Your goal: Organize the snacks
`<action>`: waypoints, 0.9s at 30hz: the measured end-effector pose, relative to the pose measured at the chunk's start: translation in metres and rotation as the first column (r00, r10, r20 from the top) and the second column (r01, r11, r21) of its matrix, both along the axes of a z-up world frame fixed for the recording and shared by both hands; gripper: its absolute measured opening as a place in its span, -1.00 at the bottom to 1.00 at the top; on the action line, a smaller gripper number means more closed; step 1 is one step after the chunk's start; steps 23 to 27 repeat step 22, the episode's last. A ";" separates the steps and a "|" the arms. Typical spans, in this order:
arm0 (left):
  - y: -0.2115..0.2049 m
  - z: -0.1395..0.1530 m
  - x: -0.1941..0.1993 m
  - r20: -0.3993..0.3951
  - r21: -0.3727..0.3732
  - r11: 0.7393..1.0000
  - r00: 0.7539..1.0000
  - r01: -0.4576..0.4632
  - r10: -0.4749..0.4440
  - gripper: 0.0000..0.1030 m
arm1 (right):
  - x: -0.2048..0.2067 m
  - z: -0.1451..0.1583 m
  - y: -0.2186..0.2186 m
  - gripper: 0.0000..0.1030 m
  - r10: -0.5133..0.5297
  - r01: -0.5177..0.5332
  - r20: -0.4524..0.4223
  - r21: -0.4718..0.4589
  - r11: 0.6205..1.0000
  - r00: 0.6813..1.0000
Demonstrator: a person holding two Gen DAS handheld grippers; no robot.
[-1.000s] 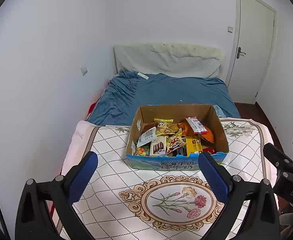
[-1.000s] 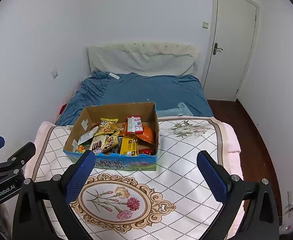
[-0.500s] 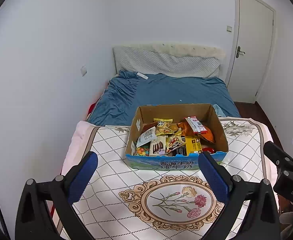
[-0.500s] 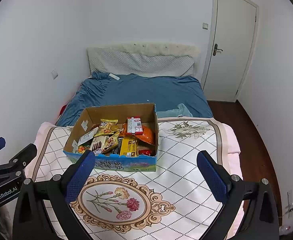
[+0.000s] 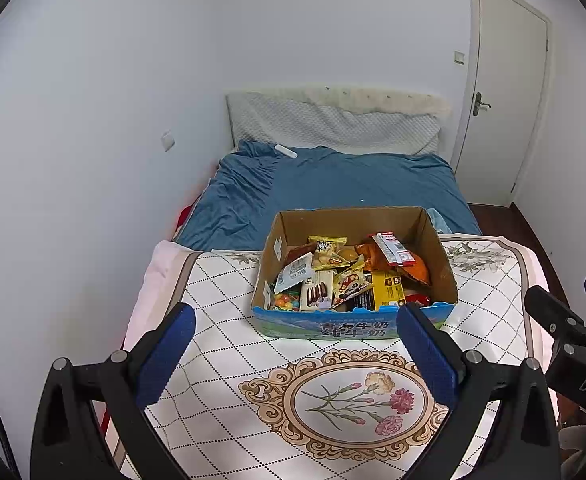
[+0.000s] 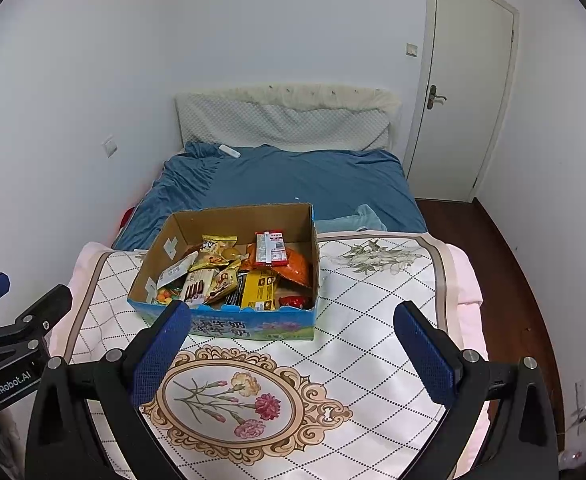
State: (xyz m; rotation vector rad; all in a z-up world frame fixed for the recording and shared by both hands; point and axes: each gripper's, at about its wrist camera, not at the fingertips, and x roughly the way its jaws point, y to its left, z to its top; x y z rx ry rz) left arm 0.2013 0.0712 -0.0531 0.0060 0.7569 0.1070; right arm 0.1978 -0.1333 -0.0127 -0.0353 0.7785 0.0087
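Cardboard box (image 5: 277, 246) of jumbled snacks (image 5: 349, 272) sits on the table (image 5: 221, 312), within easy reach. Both the left tongs (image 5: 293, 352) and right tongs (image 6: 293, 348) hang wide and empty, short of it.

Open brown corrugated-cardboard box (image 5: 433, 236): matt raw inside, glossy blue printed band on the front. Snack packets inside (image 5: 345, 272): shiny plastic/foil film, crinkled. White diamond-pattern floral tablecloth (image 6: 373, 320): smooth cloth, low sheen. Blue bedsheet (image 6: 293, 180): soft matt fabric, wrinkled. Left gripper (image 5: 295, 348) and right gripper (image 6: 293, 344): matt black plastic arms, metal rivets, textured blue rubbery pads (image 6: 423, 354).
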 end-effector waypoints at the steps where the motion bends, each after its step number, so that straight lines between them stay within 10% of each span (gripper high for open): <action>1: 0.000 0.000 0.000 0.000 0.001 1.000 1.000 0.001 -0.001 1.00 | 0.000 0.000 0.000 1.00 0.000 0.000 0.000 0.000 1.000 1.000; 27: 0.000 -0.001 -0.001 0.017 -0.001 1.000 1.000 0.011 -0.011 1.00 | 0.000 -0.002 -0.004 1.00 -0.006 0.006 0.001 0.003 1.000 1.000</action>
